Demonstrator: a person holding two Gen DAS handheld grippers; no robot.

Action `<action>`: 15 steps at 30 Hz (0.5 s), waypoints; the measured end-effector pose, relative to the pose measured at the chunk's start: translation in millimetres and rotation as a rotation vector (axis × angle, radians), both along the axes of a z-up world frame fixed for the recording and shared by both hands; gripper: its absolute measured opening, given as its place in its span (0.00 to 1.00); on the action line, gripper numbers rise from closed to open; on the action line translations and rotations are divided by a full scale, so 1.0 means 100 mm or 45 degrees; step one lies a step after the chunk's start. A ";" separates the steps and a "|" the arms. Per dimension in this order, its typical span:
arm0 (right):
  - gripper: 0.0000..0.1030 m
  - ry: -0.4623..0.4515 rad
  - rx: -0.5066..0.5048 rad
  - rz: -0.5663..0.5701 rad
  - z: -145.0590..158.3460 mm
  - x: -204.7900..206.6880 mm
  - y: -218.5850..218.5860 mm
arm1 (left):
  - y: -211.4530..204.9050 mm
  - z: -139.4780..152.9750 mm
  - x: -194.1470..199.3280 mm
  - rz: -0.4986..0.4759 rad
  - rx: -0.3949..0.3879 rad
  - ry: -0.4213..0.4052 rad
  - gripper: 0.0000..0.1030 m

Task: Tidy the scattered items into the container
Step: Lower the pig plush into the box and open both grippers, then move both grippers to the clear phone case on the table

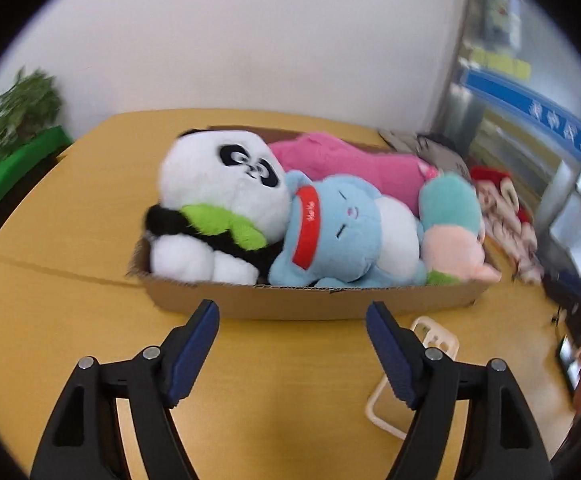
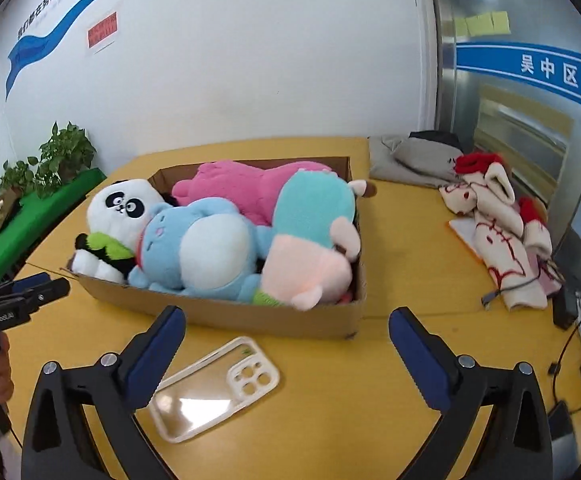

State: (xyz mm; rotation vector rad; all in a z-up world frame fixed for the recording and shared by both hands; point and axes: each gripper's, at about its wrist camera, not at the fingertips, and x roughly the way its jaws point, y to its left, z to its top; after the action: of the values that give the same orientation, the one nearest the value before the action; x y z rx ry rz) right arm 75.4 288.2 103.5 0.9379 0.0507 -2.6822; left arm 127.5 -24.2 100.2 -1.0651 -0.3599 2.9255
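Observation:
A shallow cardboard box (image 1: pixel 290 300) (image 2: pixel 218 312) sits on the yellow table. It holds a panda plush (image 1: pixel 218 184) (image 2: pixel 118 208), a blue plush (image 1: pixel 342 236) (image 2: pixel 206 248), a pink plush (image 1: pixel 350 160) (image 2: pixel 242 184) and a teal-and-peach plush (image 1: pixel 450 220) (image 2: pixel 310 232). A clear phone case (image 2: pixel 214 388) (image 1: pixel 394 380) lies on the table in front of the box. My left gripper (image 1: pixel 292 320) is open and empty, just short of the box's near wall. My right gripper (image 2: pixel 286 328) is open and empty above the phone case; the left gripper also shows at this view's left edge (image 2: pixel 30 292).
A red-and-cream plush (image 2: pixel 494 232) (image 1: pixel 502 208) and grey folded cloth (image 2: pixel 410 156) lie on the table right of the box. Cables and dark devices (image 2: pixel 570 320) sit at the right edge. A potted plant (image 2: pixel 58 160) on a green stand stands at far left.

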 end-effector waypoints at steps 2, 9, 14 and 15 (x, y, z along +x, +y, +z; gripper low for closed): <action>1.00 0.010 0.042 0.029 0.02 0.09 -0.14 | 0.00 0.08 0.11 0.024 0.057 0.036 0.74; 1.00 0.103 0.137 0.128 0.19 0.39 -0.40 | 0.12 0.18 0.42 0.006 0.001 0.072 0.74; 1.00 0.129 0.165 0.108 0.25 0.52 -0.37 | 0.22 0.19 0.55 -0.059 0.010 0.054 0.74; 1.00 0.130 0.172 0.107 0.25 0.53 -0.36 | 0.24 0.19 0.55 -0.078 0.013 0.048 0.74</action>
State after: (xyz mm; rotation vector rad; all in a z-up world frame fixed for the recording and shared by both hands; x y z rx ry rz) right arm 128.2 252.1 128.4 0.8167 0.2905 -2.6732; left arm 182.4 -0.2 119.0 -0.9995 -0.3348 2.8826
